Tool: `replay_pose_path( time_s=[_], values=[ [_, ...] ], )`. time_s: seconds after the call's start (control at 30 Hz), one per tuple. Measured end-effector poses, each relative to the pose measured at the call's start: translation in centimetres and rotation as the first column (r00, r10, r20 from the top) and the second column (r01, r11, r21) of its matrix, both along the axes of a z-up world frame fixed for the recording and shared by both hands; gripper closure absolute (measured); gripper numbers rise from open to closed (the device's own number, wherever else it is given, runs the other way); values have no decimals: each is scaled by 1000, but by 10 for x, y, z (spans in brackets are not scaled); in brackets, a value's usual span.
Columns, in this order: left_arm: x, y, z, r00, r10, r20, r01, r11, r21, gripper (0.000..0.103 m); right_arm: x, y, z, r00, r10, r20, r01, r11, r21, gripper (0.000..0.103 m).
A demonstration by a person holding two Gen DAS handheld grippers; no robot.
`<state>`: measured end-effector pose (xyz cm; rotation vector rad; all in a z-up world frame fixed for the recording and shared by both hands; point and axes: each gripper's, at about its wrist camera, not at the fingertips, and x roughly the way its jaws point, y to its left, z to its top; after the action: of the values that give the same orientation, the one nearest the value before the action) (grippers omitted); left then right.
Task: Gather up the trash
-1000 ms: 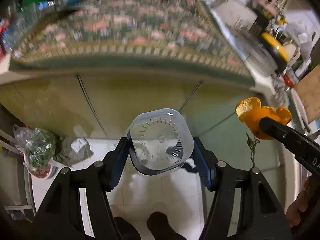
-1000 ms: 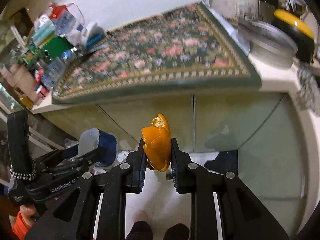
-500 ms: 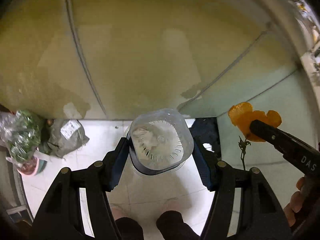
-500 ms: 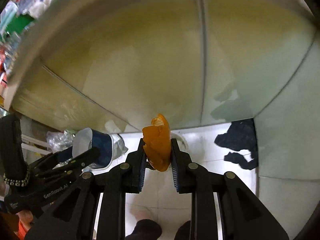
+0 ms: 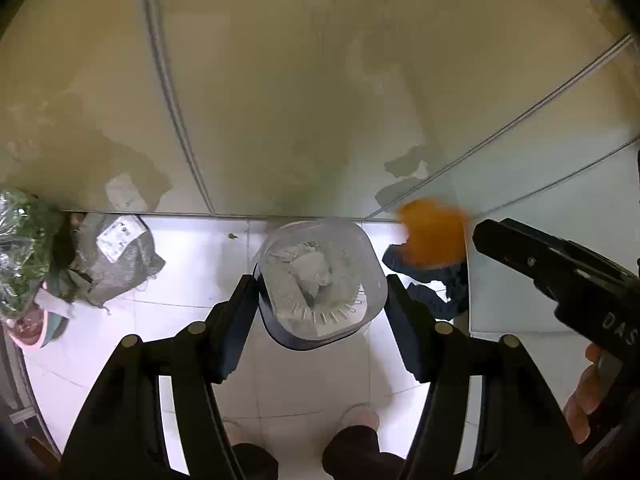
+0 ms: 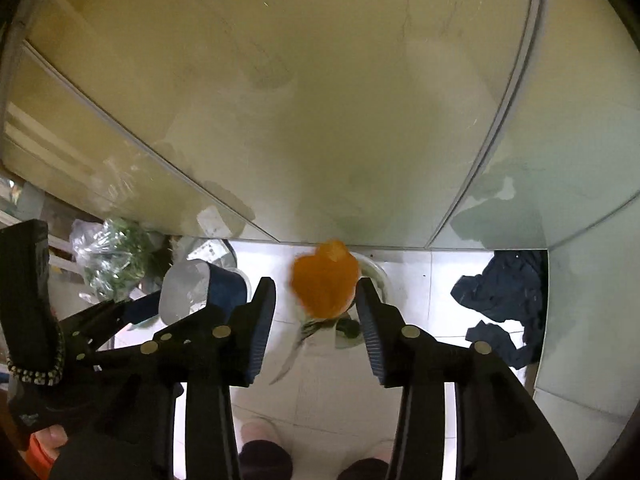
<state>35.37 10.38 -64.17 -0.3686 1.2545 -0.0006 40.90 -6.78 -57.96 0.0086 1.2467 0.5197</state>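
Below the left hand-held gripper [image 5: 316,300], as seen from the left wrist, a white tiled floor [image 5: 192,280] is met by pale yellow-green cabinet doors [image 5: 280,100]. A clear plastic cup [image 5: 320,280] with a dark band round it is clamped between the two blue pads [image 5: 236,328], its ribbed base turned toward the camera, so the jaws are closed on it. Just right of the cup, a blurred orange peel [image 5: 434,236] is seen in the air ahead of the black tip of the right hand-held gripper [image 5: 504,240], apart from it. A crumpled dark blue cloth [image 5: 436,292] lies on the floor beyond the peel. Far to the left of the gripper, a grey sack [image 5: 116,260] with a white label and a clear bag of greens [image 5: 24,248] are set against the cabinet base. Two dark-socked feet [image 5: 352,452] are visible between the gripper's arms.

From the right wrist, the jaws of the right hand-held gripper [image 6: 316,312] have just been opening; they stand parted, and the orange peel [image 6: 324,284] is caught blurred between the fingertips [image 6: 264,304], with a gap showing on the left side, so it is not gripped. Past the peel, the rim of a white bin [image 6: 376,276] with dark scraps inside is partly seen on the floor. To the left, the left hand-held gripper [image 6: 188,296] is seen holding the plastic cup [image 6: 200,292]. The bag of greens [image 6: 116,260] lies farther left, and the dark blue cloth [image 6: 508,300] lies well to the right on the tiles.
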Motion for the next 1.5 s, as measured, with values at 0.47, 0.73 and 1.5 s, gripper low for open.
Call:
replay_pose_path(
  time_s=[0.47,0.73,1.5],
  values=[
    [28,-31,-7,996,-76,-49,76,997,6,36,4,-25,31,998,-54,13,54,998,-22,62],
    [4,-31,125,999,-42,31,39,995,91,36,-9,-36,125,998,-43,56,43,999,9,62],
    [-241,-91,592,757,-79,648,-67,978,197,36,-227,-89,508,806,-75,588,-36,984,176,62]
  ],
)
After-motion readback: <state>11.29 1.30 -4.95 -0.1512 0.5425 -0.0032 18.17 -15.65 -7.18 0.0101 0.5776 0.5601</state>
